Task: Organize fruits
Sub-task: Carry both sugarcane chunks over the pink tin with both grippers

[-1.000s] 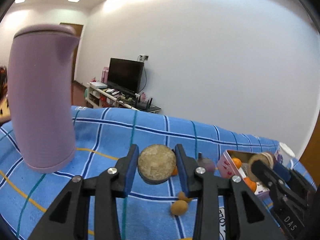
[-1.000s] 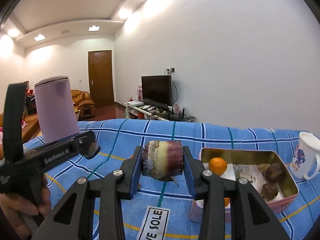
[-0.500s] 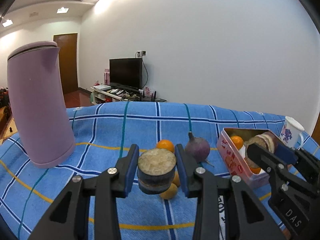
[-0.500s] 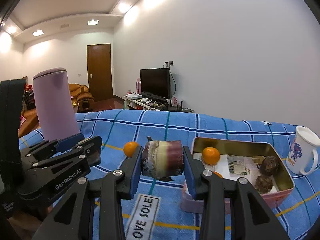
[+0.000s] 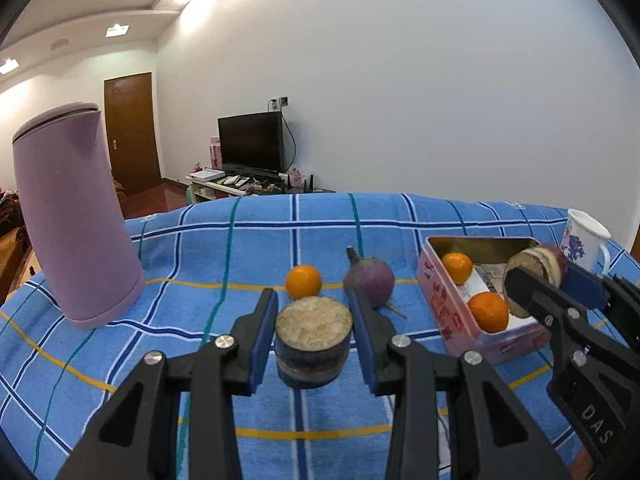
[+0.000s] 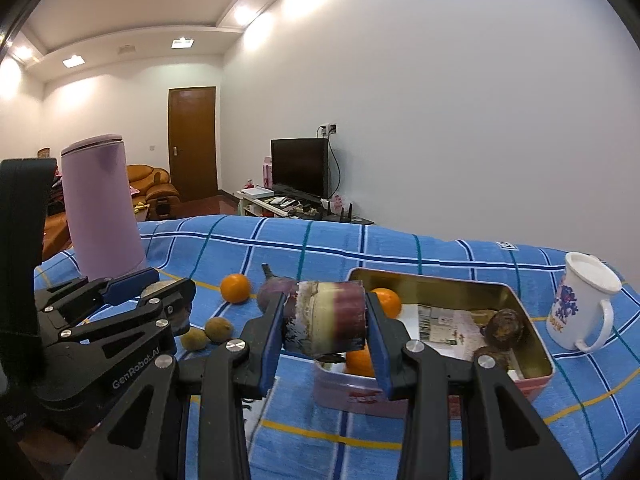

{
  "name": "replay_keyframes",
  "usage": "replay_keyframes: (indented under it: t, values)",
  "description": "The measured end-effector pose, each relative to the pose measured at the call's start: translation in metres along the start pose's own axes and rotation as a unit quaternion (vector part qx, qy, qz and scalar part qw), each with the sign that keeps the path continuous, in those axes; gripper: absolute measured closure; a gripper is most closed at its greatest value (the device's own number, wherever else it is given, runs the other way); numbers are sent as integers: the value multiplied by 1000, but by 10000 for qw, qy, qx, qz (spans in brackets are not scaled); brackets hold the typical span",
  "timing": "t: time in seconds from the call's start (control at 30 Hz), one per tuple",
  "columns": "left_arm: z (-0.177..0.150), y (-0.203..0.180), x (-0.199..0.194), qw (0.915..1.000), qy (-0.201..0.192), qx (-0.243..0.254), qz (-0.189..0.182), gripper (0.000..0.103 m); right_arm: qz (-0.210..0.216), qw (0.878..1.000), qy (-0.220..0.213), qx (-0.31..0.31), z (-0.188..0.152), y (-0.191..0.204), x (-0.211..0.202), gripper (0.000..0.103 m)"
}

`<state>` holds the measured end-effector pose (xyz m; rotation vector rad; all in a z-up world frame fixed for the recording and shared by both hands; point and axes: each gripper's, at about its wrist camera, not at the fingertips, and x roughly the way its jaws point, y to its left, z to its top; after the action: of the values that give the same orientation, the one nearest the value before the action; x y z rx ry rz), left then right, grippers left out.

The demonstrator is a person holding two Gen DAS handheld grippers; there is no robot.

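While the left claw (image 5: 313, 343) is clamped on a short cane piece (image 5: 313, 340), cut end up, the right claw (image 6: 326, 326) grips a purple cane chunk (image 6: 328, 320) lying sideways between its pads. Both pieces hang above the blue checked cloth (image 5: 240, 252) on the desk. The right claw's chunk is over the near left corner of the tin (image 6: 532, 344), which holds oranges (image 5: 458, 267) and two dark brown fruits (image 6: 503, 326). Outside the tin, one orange (image 6: 235, 288) and a purple round fruit (image 5: 369, 280) sit on the cloth, with two small brown fruits (image 6: 218, 329) nearer the left claw. A lilac jug (image 5: 72, 228) stands far left, a white mug (image 6: 580, 306) just right of the tin.
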<state>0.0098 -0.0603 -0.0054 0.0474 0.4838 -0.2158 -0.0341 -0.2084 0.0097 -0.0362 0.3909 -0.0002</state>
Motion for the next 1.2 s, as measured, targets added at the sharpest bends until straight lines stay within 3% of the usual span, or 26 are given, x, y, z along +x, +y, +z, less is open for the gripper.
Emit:
replay_keyframes:
  t: [1.2]
  values:
    - [22, -105, 1, 9972, -127, 385, -626, 64, -783, 9962, -28, 377, 2, -103, -6, 63]
